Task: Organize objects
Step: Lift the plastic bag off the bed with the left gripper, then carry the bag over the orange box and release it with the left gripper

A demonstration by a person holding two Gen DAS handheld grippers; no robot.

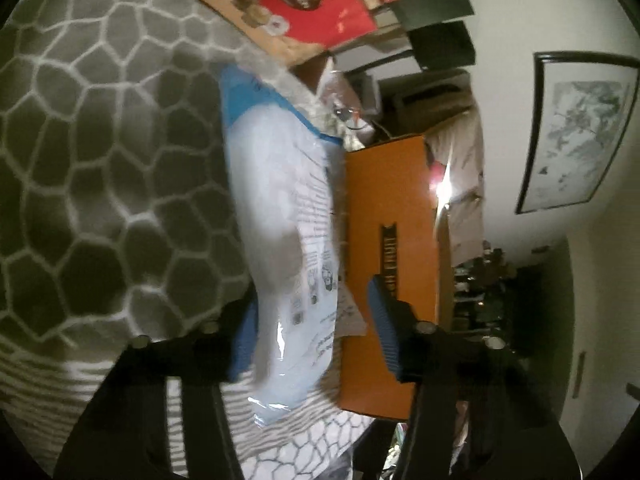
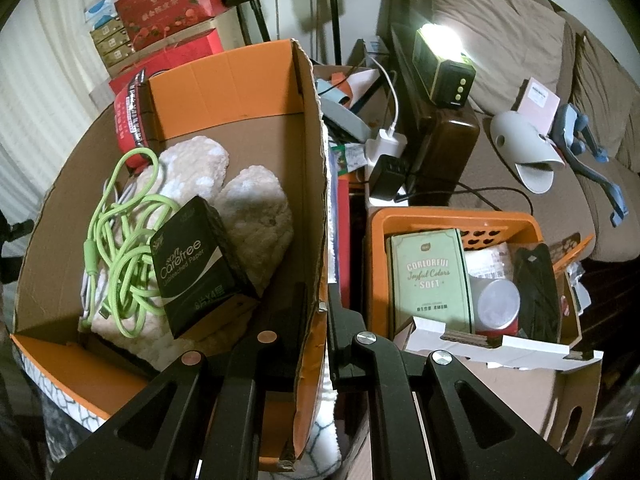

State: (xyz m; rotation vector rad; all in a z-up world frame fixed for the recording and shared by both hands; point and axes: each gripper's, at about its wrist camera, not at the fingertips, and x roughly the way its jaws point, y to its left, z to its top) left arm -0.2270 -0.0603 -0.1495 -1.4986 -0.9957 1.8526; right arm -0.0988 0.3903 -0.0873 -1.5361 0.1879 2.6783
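Note:
In the left wrist view my left gripper (image 1: pixel 316 332) is open, its blue-padded fingers on either side of a white and blue plastic packet (image 1: pixel 286 216) lying on a grey patterned blanket (image 1: pixel 100 152). The orange cardboard box (image 1: pixel 388 240) stands just beyond the packet. In the right wrist view my right gripper (image 2: pixel 316 312) is shut on the right wall of that orange box (image 2: pixel 310 184). Inside the box lie a green cable (image 2: pixel 120 236), a black Carefree tissue pack (image 2: pixel 200 264), fluffy slippers (image 2: pixel 252 208) and a red packet (image 2: pixel 130 120).
An orange basket (image 2: pixel 456 220) to the right holds a green Colorful Soft box (image 2: pixel 430 276), a jar and a black item. Behind are a lit lamp (image 2: pixel 444 60), chargers, a sofa with a grey slipper (image 2: pixel 524 148), and stacked red boxes (image 2: pixel 168 4).

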